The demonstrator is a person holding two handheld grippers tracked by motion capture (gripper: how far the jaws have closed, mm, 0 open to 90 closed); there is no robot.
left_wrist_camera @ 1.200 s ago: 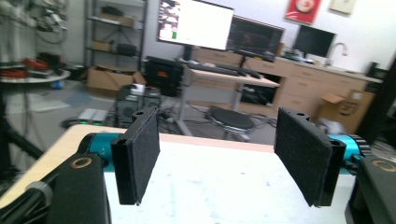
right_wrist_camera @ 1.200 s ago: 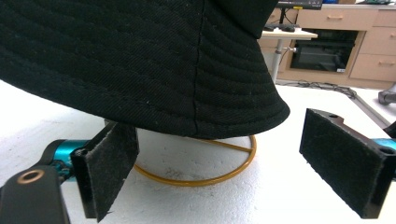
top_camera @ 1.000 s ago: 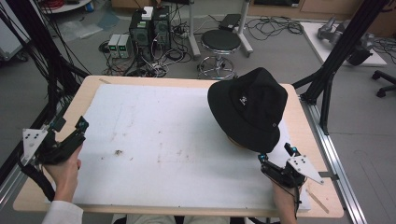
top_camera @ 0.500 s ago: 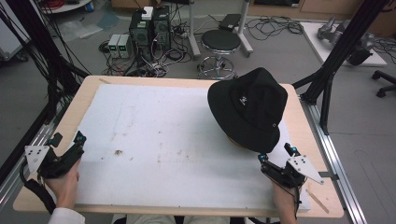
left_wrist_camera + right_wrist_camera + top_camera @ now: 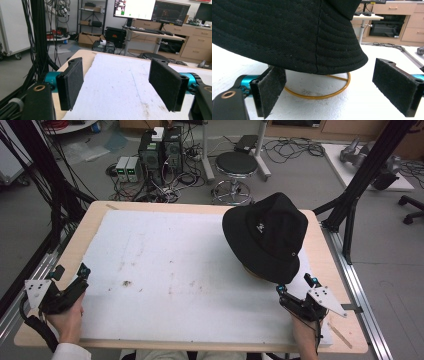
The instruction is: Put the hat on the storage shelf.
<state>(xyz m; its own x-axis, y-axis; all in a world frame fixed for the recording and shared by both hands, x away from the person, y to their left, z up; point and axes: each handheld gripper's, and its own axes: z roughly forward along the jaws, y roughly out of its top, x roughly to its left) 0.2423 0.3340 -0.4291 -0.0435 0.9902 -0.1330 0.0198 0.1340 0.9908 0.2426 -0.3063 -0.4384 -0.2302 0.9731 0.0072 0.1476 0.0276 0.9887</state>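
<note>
A black bucket hat sits on a stand with a thin golden ring base, at the right of a white mat. My right gripper rests near the table's front right, just in front of the hat. Its jaws are open with nothing between the pads, and the hat's brim hangs close above and ahead of them, the left pad partly under it. My left gripper lies at the mat's front left edge, far from the hat. It is open and empty, pointing along the mat.
The mat covers a wooden table and has small brown stains. Black frame posts stand at the table's right and left sides. A stool and computer boxes are on the floor beyond; monitors stand farther back.
My left gripper has sunk and drawn back toward the table's front left corner. The right gripper and the hat have stayed put.
</note>
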